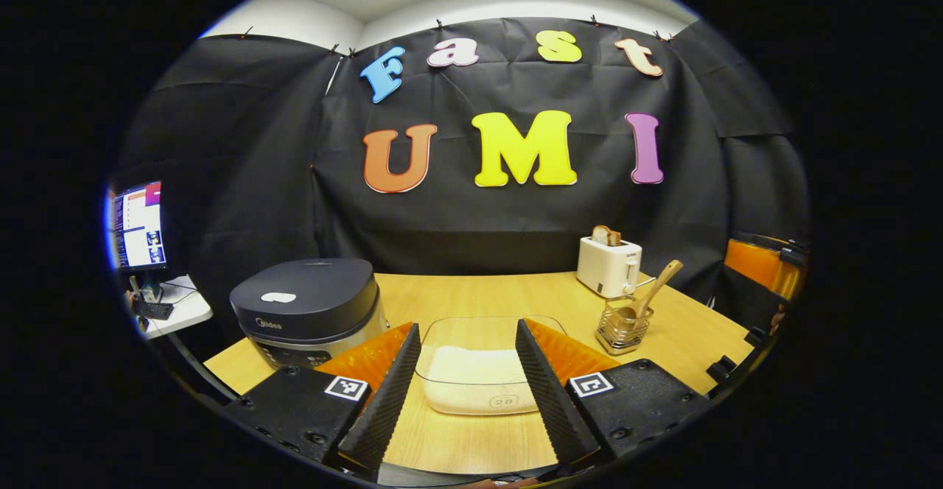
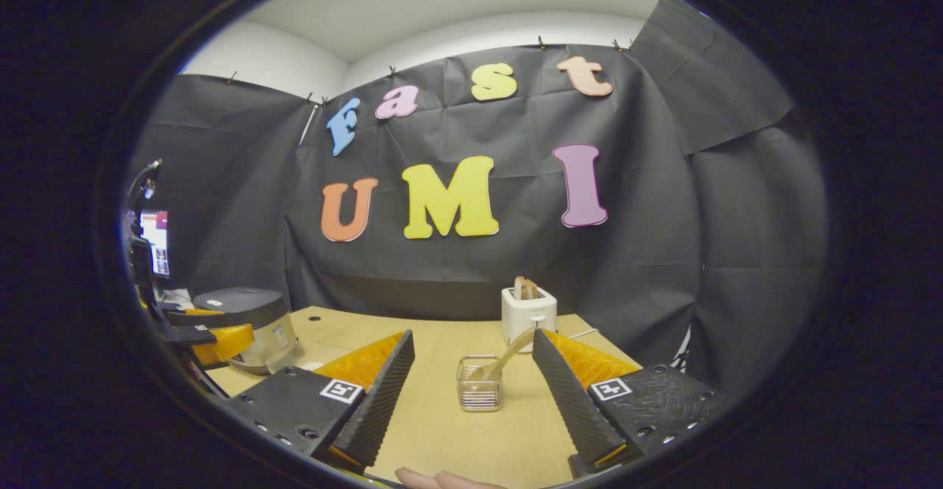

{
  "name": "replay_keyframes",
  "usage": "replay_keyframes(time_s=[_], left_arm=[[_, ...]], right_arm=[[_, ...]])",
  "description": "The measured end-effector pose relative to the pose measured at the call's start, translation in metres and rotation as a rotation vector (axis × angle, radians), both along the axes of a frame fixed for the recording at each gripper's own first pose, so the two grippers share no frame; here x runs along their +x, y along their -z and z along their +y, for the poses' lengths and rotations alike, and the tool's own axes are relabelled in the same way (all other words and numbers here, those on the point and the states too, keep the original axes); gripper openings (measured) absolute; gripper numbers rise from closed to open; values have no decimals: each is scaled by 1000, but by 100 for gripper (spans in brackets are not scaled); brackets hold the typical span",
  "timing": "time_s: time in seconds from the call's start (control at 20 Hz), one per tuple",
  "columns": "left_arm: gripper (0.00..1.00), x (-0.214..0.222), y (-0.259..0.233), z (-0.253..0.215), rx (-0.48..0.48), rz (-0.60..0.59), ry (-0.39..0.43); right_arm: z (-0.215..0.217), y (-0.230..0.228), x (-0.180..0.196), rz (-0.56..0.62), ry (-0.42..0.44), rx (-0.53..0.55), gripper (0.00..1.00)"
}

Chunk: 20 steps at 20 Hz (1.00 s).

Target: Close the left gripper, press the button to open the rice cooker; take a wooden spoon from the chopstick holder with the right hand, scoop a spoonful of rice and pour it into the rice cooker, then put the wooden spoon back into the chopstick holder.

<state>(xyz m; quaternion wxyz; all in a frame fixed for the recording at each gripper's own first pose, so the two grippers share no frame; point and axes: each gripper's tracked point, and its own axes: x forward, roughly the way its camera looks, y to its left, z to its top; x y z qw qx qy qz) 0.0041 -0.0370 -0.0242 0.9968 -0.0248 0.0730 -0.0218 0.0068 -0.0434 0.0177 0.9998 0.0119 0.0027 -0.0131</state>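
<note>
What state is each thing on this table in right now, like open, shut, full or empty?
rice cooker: lid shut
clear container: uncovered, rice inside
chopstick holder: upright, holds the spoon
wooden spoon: leaning in the holder, untouched
toaster: bread sticking up from its slots
left gripper: open, holds nothing
right gripper: open, holds nothing

both grippers wide apart, nothing held

we hold our left gripper [image 1: 464, 393] level with its fingers spread; our right gripper [image 2: 471, 393] is likewise spread, and a fingertip [image 2: 442, 480] of ours shows just below it
</note>
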Motion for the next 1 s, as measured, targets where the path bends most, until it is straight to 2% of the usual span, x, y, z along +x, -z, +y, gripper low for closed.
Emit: replay_keyframes(time_s=[0.05,0.15,0.25,0.3,0.4,0.45,0.5,0.55,0.9,1.0], left_arm=[[84,-1,-1,-7,-2,12,26],[84,-5,-5,-4,-18,-13,31],[84,-4,2,-2,-11,12,30],[84,-4,2,1,-16,9,23],[84,-2,1,2,-21,7,25],[84,-2,1,3,-23,4,23],[84,-2,0,4,-25,4,23],[84,-2,1,4,-25,5,24],[84,-1,2,1,-22,-5,23],[87,1,5,-2,-33,0,33]], right_arm=[[3,2,0,4,7,-12,100],[12,8,2,18,-1,-27,92],[17,16,3,41,0,-19,96],[22,20,4,53,-8,-14,92],[32,23,6,65,-29,-29,92],[33,23,6,61,-32,-50,96],[33,22,6,55,-26,-66,93],[33,24,6,54,-22,-75,96],[37,23,6,48,-40,-79,95],[38,24,7,51,-41,-77,96]])
